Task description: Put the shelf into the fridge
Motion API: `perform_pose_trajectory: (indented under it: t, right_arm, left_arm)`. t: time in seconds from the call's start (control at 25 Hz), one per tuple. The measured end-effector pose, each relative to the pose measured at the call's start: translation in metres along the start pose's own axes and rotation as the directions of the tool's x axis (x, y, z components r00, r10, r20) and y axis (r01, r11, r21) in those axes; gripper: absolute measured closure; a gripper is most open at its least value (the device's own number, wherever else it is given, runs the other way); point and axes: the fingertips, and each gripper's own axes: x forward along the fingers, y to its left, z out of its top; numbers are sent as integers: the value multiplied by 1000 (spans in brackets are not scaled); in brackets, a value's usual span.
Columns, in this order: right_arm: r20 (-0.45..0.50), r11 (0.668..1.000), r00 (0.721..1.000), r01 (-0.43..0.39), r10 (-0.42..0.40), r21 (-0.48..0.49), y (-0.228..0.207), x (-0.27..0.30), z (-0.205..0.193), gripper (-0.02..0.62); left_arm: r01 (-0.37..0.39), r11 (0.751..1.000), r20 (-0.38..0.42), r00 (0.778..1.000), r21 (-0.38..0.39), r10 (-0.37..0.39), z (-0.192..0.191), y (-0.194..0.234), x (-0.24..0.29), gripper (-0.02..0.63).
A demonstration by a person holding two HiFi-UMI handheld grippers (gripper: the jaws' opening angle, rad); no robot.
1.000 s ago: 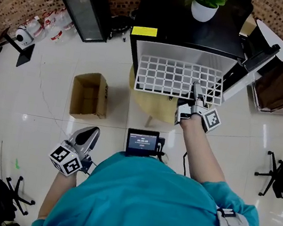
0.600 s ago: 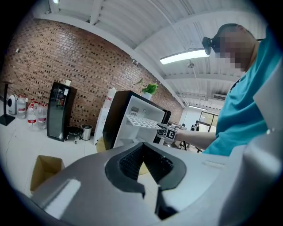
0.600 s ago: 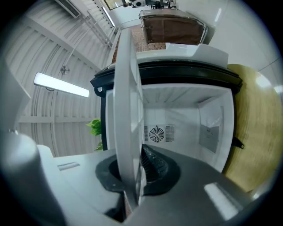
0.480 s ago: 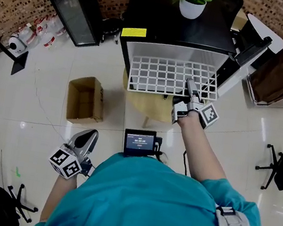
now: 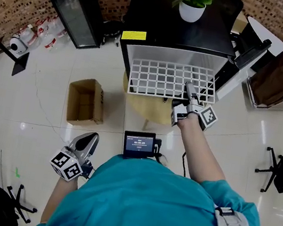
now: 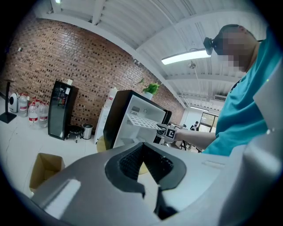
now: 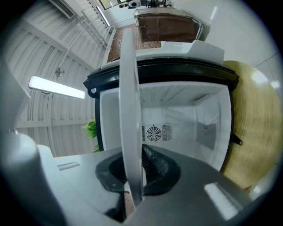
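Over on the left, the left claw [image 5: 87, 143] hangs low by the person's hip, well apart from the action. Its own view shows the jaws pressed together with nothing between them, so it looks parked out of the way. Moving to centre, the white grid shelf [image 5: 166, 79] sits level at the mouth of the fridge [image 5: 178, 29], its back edge at the open cavity and its front edge outside. The right claw [image 5: 189, 92] is clenched on that front edge near the right corner. The right gripper view shows the shelf [image 7: 130, 110] edge-on, aimed into the cavity, probably to meet the side rails. At far right, the door [image 5: 252, 51] stands swung wide for clearance.
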Motion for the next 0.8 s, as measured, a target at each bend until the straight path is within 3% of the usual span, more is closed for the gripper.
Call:
perform_pose_trajectory:
  t: [0.28, 0.52, 0.8]
  right_arm:
    - [-1, 1000, 1000, 23, -23, -6, 0, 3, 3, 569]
    - [14, 1000, 1000, -13, 13, 12, 15, 5, 0, 567]
    - [8, 1000, 1000, -5, 5, -29, 26, 7, -10, 572]
  left_arm:
    - [-5, 1000, 3, 1000, -9, 5, -1, -4, -2, 603]
    - [1, 1000, 5, 1000, -5, -1, -2, -4, -1, 603]
    - [-4, 1000, 0, 1000, -20, 4, -9, -4, 1, 603]
